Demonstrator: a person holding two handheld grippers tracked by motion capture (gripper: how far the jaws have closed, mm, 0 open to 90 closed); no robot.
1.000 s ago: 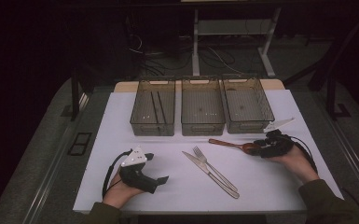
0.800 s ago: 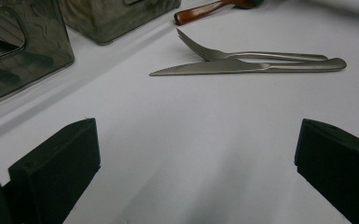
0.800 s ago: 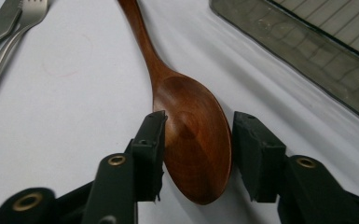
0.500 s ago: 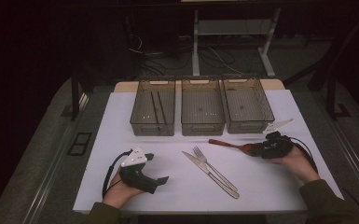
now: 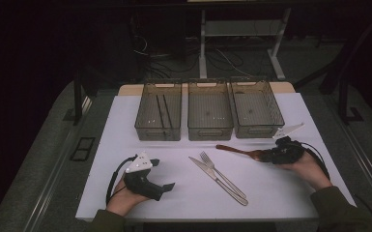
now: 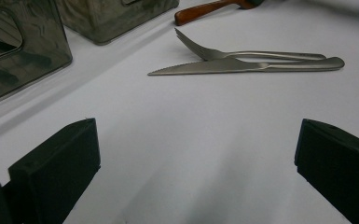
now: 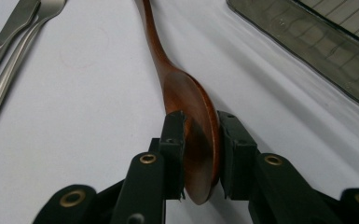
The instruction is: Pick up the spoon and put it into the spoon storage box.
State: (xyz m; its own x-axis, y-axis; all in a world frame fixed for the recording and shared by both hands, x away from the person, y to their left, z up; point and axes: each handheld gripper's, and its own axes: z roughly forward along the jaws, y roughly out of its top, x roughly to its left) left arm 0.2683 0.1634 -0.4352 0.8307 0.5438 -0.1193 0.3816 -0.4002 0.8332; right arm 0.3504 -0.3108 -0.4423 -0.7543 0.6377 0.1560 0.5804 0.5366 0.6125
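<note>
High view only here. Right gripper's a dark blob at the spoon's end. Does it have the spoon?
Observer: Yes. The right gripper has just been closing its fingers, which now pinch the wooden spoon by its bowl, one pad on each face.
Operator: How deep?
Observer: The bowl's tip pokes back past the pads.
Operator: Left gripper?
Observer: The left gripper is open with nothing between its fingers. The fork and knife lie ahead of it.

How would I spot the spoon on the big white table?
Find the three smoky bins across the white table. Just in front of the rightmost lies the wooden spoon, bowl pinched in the right hand-held gripper. It is reddish-brown; the fork and knife nearby are silver.
</note>
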